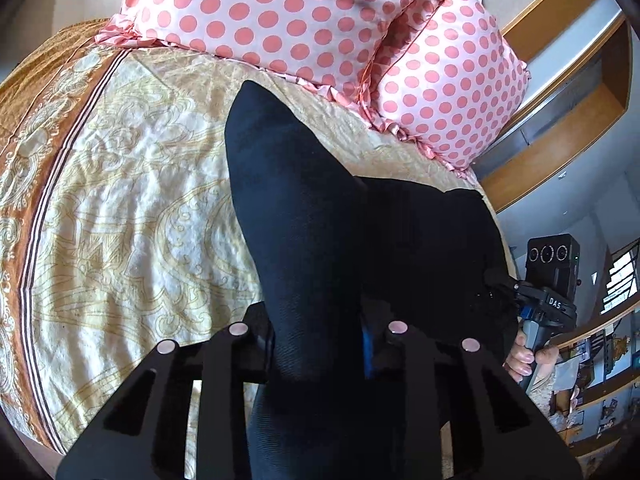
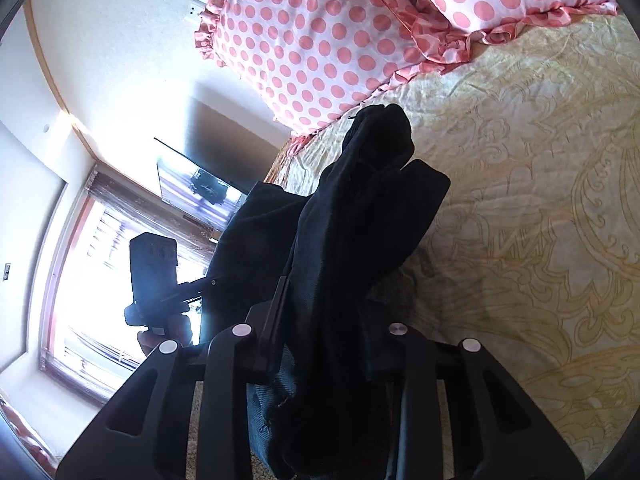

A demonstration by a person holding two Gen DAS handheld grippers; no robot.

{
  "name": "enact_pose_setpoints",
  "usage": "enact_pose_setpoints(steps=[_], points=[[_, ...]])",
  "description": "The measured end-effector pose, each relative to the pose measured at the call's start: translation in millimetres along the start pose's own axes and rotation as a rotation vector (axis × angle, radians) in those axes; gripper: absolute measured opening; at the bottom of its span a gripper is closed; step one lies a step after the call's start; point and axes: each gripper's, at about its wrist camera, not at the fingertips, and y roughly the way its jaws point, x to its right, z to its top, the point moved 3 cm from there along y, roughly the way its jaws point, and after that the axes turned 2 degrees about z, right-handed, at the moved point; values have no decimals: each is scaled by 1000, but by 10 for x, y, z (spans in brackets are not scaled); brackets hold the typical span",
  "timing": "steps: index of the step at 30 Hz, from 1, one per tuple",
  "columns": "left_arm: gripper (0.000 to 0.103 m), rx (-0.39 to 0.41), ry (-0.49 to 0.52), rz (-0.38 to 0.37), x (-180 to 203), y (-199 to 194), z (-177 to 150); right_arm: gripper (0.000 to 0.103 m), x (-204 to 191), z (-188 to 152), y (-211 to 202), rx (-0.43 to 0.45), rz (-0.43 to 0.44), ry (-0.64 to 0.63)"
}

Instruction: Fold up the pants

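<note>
Dark navy pants (image 1: pixel 304 216) hang lifted above a bed, held by both grippers. My left gripper (image 1: pixel 320 344) is shut on one part of the pants fabric, which drapes forward over the fingers and down between them. My right gripper (image 2: pixel 320 348) is shut on another part of the pants (image 2: pixel 360 216), bunched and rising ahead of it. In the left wrist view the right gripper's body (image 1: pixel 552 276) shows at right, with a hand on its handle. In the right wrist view the left gripper's body (image 2: pixel 154 276) shows at left against the window.
The bed has a cream and gold patterned bedspread (image 1: pixel 120 200) with a brown border. Two pink polka-dot pillows (image 1: pixel 304 20) lie at the head of the bed, also seen in the right wrist view (image 2: pixel 320 40). Wooden shelves (image 1: pixel 560 120) stand right; a bright window (image 2: pixel 92 280) is left.
</note>
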Motion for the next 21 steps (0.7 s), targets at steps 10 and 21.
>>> enact_pose_setpoints(steps=[10, 21], points=[[29, 106, 12, -9, 336, 492, 758, 29, 322, 862, -233, 148, -31, 53], [50, 31, -56, 109, 58, 1410, 1066, 39, 1078, 1084, -36, 124, -320, 72]])
